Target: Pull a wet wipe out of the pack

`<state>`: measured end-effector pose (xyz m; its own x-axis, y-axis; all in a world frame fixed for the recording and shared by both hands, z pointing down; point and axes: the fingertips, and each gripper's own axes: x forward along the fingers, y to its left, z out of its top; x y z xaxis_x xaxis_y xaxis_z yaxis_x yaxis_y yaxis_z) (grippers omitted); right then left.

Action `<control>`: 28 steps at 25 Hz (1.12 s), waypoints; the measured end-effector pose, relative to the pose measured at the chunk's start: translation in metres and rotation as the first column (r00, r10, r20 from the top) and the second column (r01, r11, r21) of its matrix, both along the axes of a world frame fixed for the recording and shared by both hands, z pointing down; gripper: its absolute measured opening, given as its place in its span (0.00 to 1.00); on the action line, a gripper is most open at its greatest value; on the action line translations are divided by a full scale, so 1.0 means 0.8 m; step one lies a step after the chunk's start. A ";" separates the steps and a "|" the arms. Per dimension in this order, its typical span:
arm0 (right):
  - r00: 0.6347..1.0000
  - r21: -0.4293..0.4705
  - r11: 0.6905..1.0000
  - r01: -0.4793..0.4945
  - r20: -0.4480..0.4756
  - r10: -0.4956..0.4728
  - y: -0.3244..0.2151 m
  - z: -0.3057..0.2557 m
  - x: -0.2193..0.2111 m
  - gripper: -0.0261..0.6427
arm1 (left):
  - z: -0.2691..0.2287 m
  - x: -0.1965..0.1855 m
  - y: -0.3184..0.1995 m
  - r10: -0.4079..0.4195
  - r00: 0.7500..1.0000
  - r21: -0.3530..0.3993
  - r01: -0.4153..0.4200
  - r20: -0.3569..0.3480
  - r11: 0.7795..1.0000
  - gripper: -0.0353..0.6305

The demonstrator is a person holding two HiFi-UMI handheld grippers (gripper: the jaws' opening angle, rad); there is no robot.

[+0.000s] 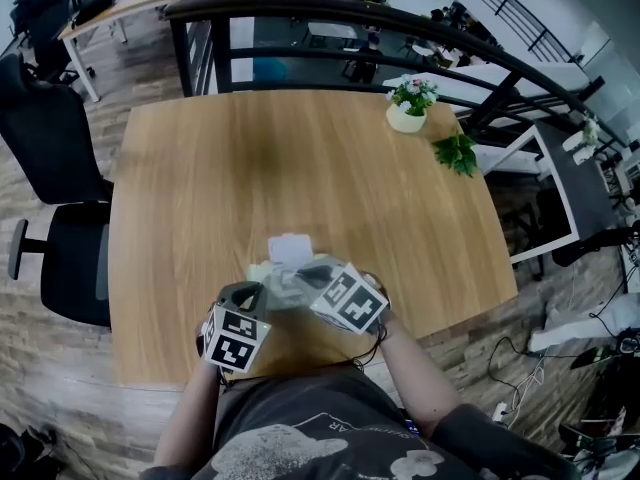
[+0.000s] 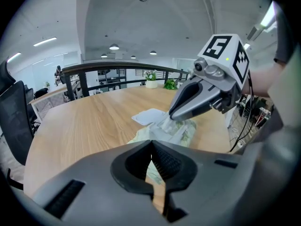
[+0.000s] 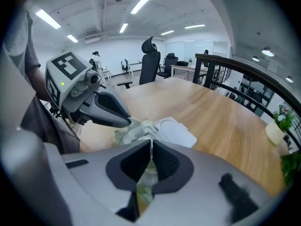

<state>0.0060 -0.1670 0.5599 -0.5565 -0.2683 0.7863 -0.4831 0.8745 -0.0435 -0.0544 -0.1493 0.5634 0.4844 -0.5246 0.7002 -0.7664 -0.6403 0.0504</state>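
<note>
Left gripper [image 3: 127,122] clamped shut on pack [image 2: 188,130], right gripper [image 2: 171,116] seemingly pinching wipe [image 2: 162,125]. Next: pull wipe up while holding the pack steady.

table [image 1: 300,168]: matt grained wood | wipe pack [image 2: 186,133]: glossy crinkled film | wet wipe [image 2: 162,125]: soft cloth | lid [image 2: 149,116]: smooth plastic

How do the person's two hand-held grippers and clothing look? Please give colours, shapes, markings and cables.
The left hand-held gripper and the right hand-held gripper look alike: grey bodies, tapering jaws, a white cube with black square markers. Black cables run near the right one. The person wears a dark grey T-shirt with a pale print.
</note>
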 end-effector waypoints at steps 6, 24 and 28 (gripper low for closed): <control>0.997 0.039 0.996 -0.081 0.009 0.081 -0.003 -0.022 0.019 0.08 | -0.003 -0.003 0.004 0.024 1.000 0.006 -0.024 -0.018 1.000 0.08; 0.933 0.158 0.924 -0.349 0.152 0.326 -0.024 -0.115 0.102 0.08 | -0.011 -0.002 0.012 0.073 0.997 0.016 -0.073 -0.033 0.997 0.08; 0.926 0.204 0.904 -0.376 0.130 0.355 -0.011 -0.128 0.098 0.08 | -0.017 -0.004 0.017 0.097 0.994 0.017 -0.096 -0.045 0.995 0.08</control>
<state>0.0848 -0.1757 0.4573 -0.4498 -0.6273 0.6357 -0.7739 0.6291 0.0732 -0.0574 -0.1354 0.5500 0.5645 -0.4842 0.6685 -0.6983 -0.7120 0.0740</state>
